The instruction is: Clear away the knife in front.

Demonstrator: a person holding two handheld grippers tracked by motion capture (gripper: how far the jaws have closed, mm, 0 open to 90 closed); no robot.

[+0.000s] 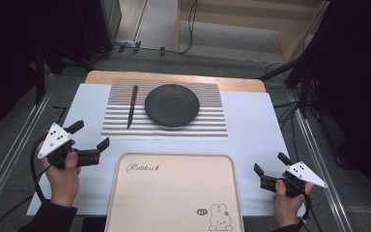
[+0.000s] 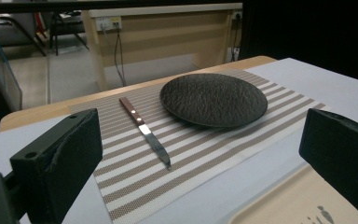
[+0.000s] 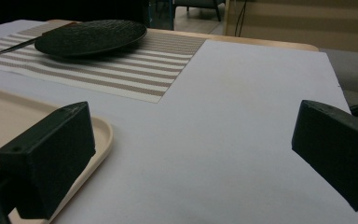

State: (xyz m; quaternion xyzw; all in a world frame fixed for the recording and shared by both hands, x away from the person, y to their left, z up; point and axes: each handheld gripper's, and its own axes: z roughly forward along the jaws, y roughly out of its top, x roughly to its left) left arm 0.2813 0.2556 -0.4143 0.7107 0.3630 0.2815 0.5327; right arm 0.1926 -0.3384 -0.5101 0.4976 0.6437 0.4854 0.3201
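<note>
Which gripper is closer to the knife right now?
Left. The left gripper sits just below and left of the knife; the right gripper is far off by the tray's right edge.

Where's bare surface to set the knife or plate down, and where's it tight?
Free: the whole pink tray; white sheet right of the striped placemat, ahead of the right gripper; white strip left of the mat, ahead of the left gripper. Tight: mat between knife and black plate, a narrow gap.
</note>
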